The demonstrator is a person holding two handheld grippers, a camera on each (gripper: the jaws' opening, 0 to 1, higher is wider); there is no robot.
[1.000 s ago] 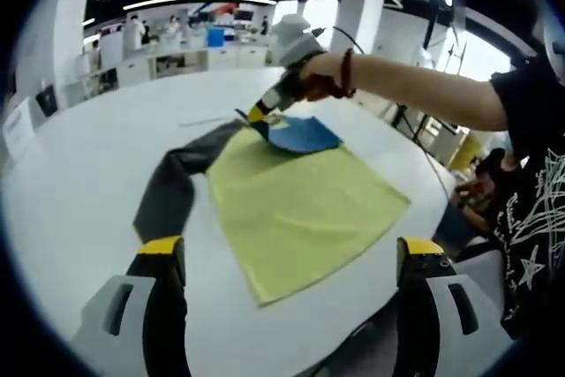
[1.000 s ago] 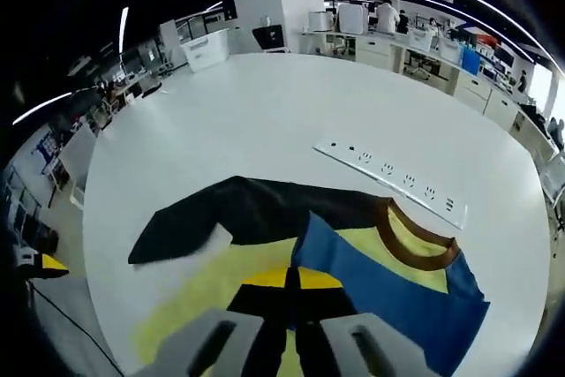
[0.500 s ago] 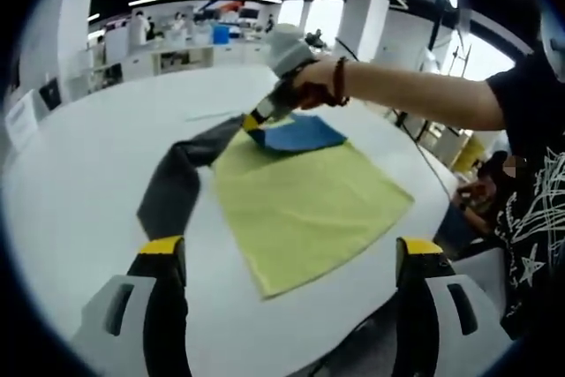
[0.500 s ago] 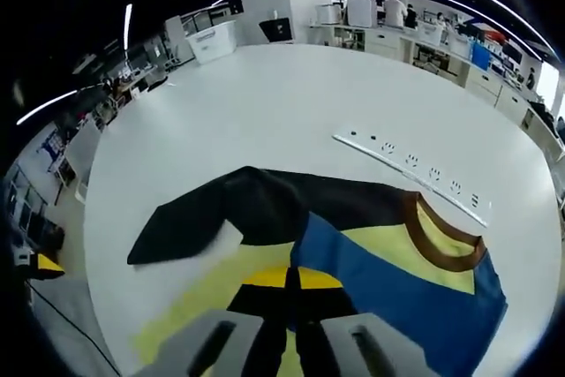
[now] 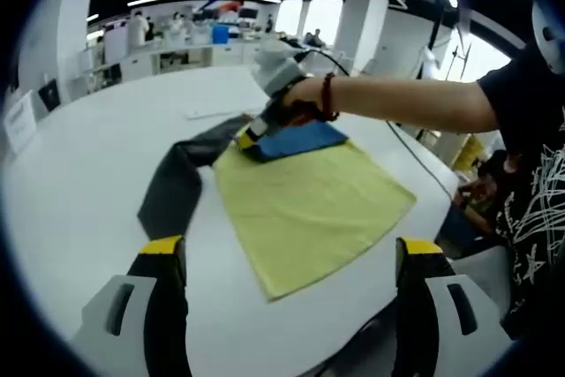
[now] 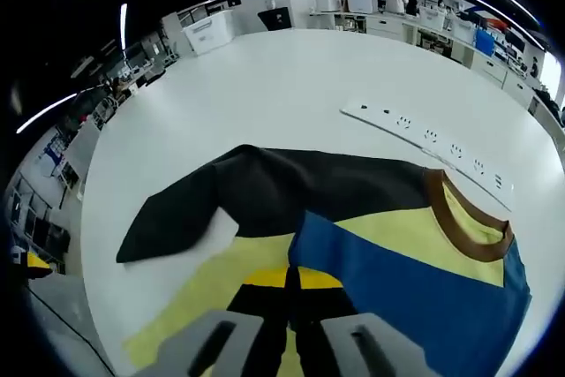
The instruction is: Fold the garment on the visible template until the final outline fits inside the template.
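Soft matt knit cloth on garment (image 6: pixel 380 227), ribbed brown collar (image 6: pixel 472 227). Smooth, faintly glossy white counter (image 6: pixel 291 94). Matt yellow cloth template (image 5: pixel 309 205). Hard white plastic power strip (image 6: pixel 424 143). Matt black and yellow fingers (image 5: pixel 163 306).

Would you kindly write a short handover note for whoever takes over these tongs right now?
Right tongs: shut on the blue edge of the garment, mid-fold.
Left tongs: open, holding nothing, hovering over the near table edge.
Garment: yellow body spread flat on the white table; dark sleeve stretched out to one side; brown collar near the power strip.
Done: one blue panel lifted over the yellow.
Left: finish this fold, tuck in the sleeve, and check the outline against the template, which I cannot make out.
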